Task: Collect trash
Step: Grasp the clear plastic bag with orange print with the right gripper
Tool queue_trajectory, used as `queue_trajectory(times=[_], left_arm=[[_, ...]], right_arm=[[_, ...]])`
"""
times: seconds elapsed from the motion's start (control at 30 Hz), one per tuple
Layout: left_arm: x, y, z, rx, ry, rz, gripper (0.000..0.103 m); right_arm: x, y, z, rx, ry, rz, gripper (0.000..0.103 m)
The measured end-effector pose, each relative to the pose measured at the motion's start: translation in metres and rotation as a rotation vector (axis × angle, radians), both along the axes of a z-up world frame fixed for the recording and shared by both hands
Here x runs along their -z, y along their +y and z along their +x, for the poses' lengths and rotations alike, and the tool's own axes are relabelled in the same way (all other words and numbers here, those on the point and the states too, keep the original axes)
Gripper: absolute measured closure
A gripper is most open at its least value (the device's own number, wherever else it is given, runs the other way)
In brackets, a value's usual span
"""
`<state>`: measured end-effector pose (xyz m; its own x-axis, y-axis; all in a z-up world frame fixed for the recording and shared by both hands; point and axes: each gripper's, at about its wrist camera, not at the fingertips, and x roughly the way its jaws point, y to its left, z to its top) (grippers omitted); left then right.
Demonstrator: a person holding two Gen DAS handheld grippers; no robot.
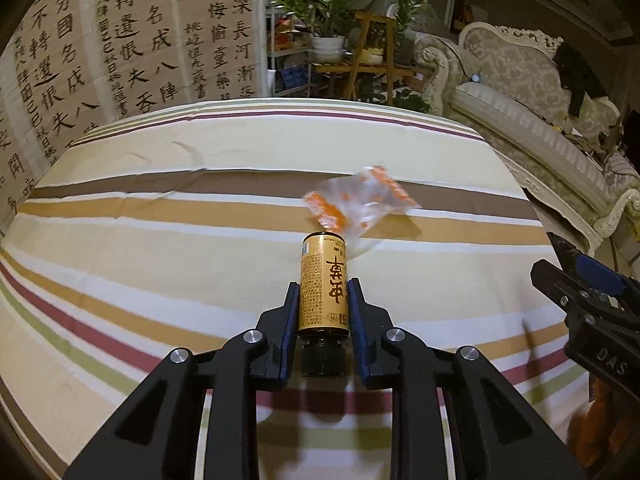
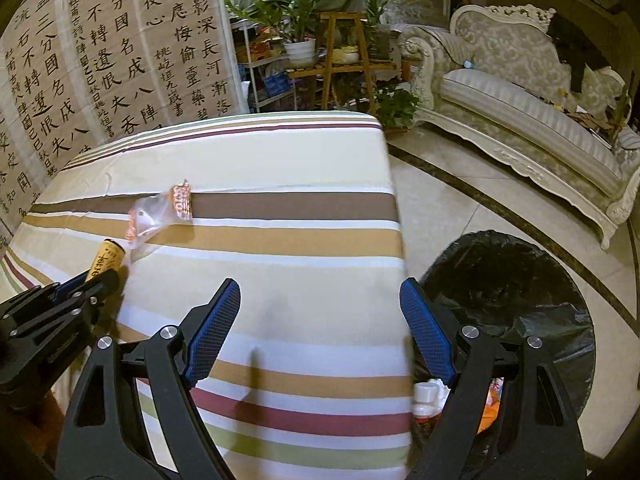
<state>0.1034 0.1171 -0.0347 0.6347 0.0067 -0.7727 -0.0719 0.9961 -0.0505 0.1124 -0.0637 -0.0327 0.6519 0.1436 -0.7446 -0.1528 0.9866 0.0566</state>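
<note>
Left claw (image 1: 324, 304) clamped on yellow can (image 1: 323, 280); right claw (image 2: 320, 332) wide, empty.

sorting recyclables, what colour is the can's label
Golden yellow with dark lettering on the can; left wrist view.

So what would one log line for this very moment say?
left tongs: shut on gold bottle | right tongs: open, nothing held | wrapper: on striped table | bin: beside table
</note>
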Motion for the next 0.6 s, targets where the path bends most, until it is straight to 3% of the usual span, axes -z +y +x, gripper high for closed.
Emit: queue_trajectory(times=[0.6], left_arm=[[0.0, 0.092, -0.003, -0.183, -0.018, 0.046, 0.078]], right_arm=[[0.0, 0.095, 0.033, -0.153, 0.041, 0.014, 0.023]])
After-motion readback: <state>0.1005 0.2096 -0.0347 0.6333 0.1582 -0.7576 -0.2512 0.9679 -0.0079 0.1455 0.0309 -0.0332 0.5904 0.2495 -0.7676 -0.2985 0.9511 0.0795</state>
